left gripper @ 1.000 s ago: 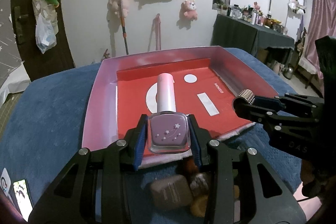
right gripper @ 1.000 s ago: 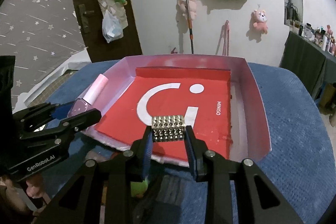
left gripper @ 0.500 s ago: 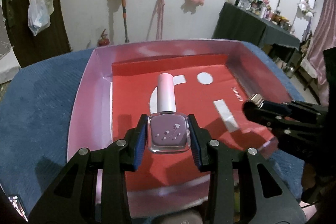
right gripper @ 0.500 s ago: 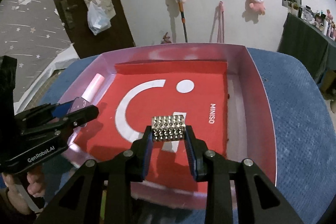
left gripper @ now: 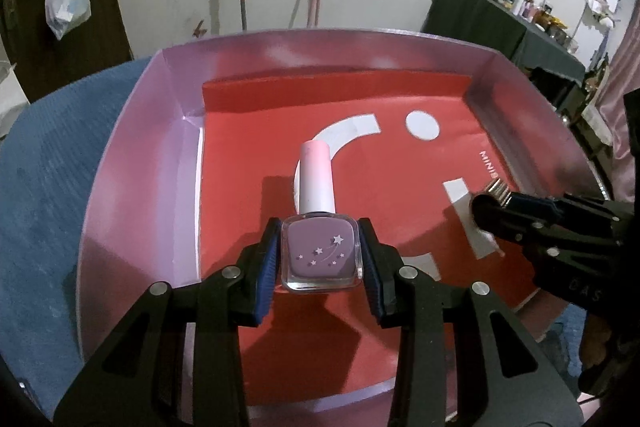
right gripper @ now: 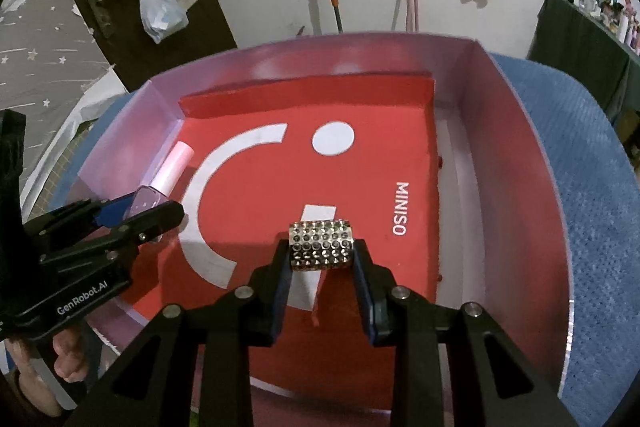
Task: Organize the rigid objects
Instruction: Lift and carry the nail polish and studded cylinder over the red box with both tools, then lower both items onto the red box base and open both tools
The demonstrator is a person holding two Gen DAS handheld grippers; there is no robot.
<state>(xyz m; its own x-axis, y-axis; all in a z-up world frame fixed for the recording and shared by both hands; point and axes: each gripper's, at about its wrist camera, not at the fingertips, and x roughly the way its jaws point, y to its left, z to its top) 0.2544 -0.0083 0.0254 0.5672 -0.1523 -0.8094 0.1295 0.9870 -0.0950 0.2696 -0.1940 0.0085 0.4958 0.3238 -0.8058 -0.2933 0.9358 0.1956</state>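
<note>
Gripping a purple nail polish bottle (left gripper: 321,254) by its square glass body, the left gripper (left gripper: 321,261) has both blue pads pressed against the bottle's sides, with the pale pink cap (left gripper: 317,175) pointing away from the camera. The bottle hangs over the left part of a shallow pink box (left gripper: 132,163), above the red paper liner (left gripper: 384,163) printed with a white curved logo and the word MINISO. In the right wrist view the same bottle (right gripper: 160,183) shows close to the box's left wall.

The right gripper (right gripper: 321,259) is clenched on a small studded cylinder (right gripper: 322,245), a silvery roller covered in rows of shiny beads, held crosswise between the blue pads. It sits over the middle of the liner, above a white bar of the logo. From the left wrist view, only the cylinder's end (left gripper: 497,190) peeks past the black finger.

The box rests on a blue textured cloth (right gripper: 592,187). A person's fingers (right gripper: 66,359) wrap the left gripper's handle at the lower left edge.
</note>
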